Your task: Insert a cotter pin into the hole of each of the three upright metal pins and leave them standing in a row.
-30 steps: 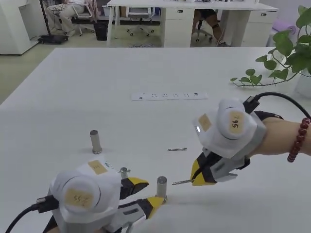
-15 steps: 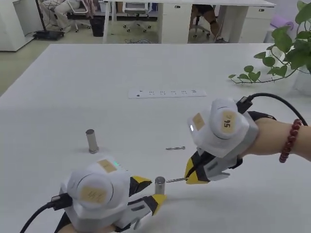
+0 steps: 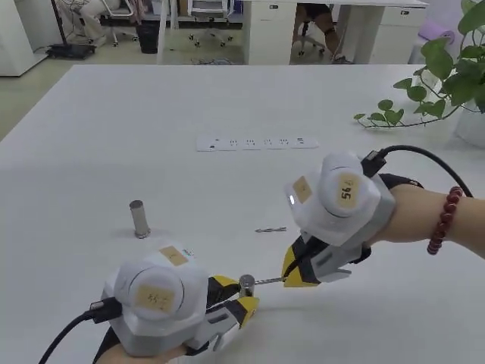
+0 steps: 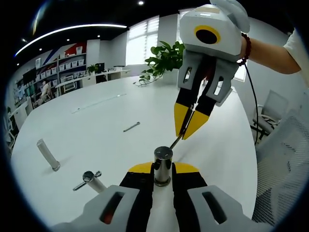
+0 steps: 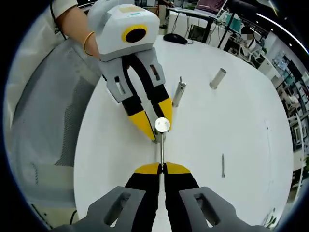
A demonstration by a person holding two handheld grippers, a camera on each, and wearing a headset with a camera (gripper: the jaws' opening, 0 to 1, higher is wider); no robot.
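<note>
White tabletop (image 3: 227, 106), office desks behind. By the near edge the left tool (image 3: 241, 294) is clenched round an upright metal pin (image 3: 247, 286). The right tool (image 3: 292, 274), pinching a cotter pin (image 3: 267, 281), has closed in over the last sec. Its tip's now at the pin's head, so insertion's prob. starting. A second pin (image 4: 89, 178) already carries its cotter. The third pin (image 3: 138, 218) is bare, w/ a spare cotter (image 3: 270, 229) lying further back.

Left hand-held gripper (image 3: 239, 295) and right hand-held gripper (image 3: 290, 274) clamped.

The head view looks forward and down at the worktop (image 3: 227, 98) from above the left fingers (image 3: 244, 307) and right fingers (image 3: 290, 267). Both gripper views sit low and close, facing each other, sharing the upright pin (image 4: 163, 164) between the fingers.
</note>
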